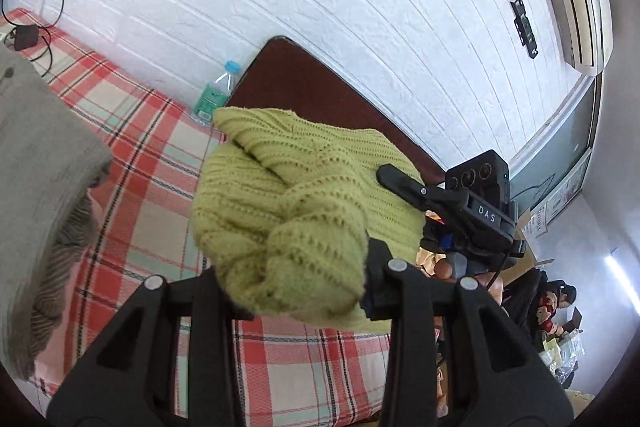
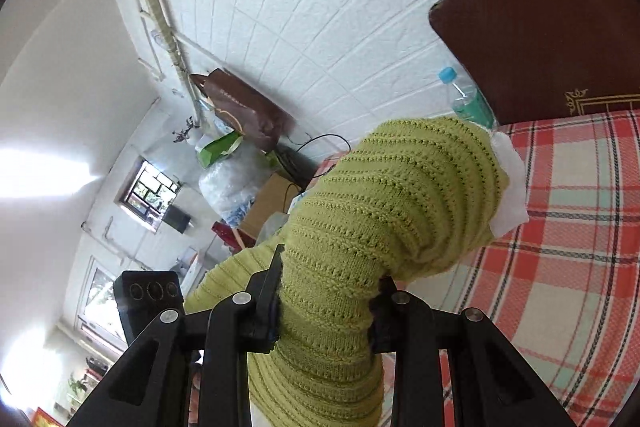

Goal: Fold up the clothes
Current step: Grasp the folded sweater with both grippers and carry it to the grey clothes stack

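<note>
A yellow-green knit sweater (image 1: pixel 304 195) hangs bunched between my two grippers, lifted above the plaid bed. My left gripper (image 1: pixel 298 291) is shut on a thick fold of it; the knit bulges over the fingers. In the left wrist view the right gripper (image 1: pixel 404 183) reaches in from the right and grips the sweater's far side. In the right wrist view my right gripper (image 2: pixel 326 307) is shut on the sweater (image 2: pixel 400 195), which fills the gap between its fingers. A white label (image 2: pixel 510 183) sticks out at its top edge. The left gripper's camera block (image 2: pixel 150 293) shows at lower left.
The red, cream and teal plaid bedsheet (image 1: pixel 136 163) lies below. A dark wooden headboard (image 1: pixel 316 83) and a water bottle (image 1: pixel 216 91) stand against the white brick wall. A grey garment (image 1: pixel 36 163) lies at left. Bags and boxes (image 2: pixel 240 155) pile up beside the bed.
</note>
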Demonstrator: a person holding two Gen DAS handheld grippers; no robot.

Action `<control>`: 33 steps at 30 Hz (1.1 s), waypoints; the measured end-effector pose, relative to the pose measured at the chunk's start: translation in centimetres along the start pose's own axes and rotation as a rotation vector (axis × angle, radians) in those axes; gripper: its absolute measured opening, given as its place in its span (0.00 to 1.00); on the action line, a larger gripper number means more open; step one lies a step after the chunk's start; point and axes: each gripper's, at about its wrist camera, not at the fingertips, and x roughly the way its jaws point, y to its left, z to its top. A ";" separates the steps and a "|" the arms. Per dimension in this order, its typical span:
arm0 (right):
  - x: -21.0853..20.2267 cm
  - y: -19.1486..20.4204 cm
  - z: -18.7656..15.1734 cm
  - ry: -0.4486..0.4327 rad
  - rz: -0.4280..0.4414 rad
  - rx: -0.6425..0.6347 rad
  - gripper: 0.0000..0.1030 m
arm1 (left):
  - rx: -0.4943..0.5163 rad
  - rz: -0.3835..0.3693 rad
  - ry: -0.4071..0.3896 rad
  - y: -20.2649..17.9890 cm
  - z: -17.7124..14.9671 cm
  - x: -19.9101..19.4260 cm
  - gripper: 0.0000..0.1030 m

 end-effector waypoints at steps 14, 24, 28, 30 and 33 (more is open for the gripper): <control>8.7 8.1 0.0 0.070 0.070 -0.086 0.29 | -0.047 0.102 -0.125 5.4 2.0 -8.0 0.37; 16.5 8.7 -0.3 0.117 0.166 -0.051 0.29 | -0.115 0.167 -0.196 10.7 2.6 -11.0 0.37; 19.8 9.2 -0.4 0.124 0.226 -0.044 0.29 | -0.143 0.188 -0.246 13.0 3.1 -12.6 0.37; 21.4 9.5 -0.6 0.131 0.248 -0.039 0.29 | -0.162 0.201 -0.265 14.2 3.2 -13.2 0.37; 24.0 9.5 -1.1 0.149 0.291 -0.007 0.29 | -0.193 0.215 -0.284 16.1 3.2 -14.1 0.37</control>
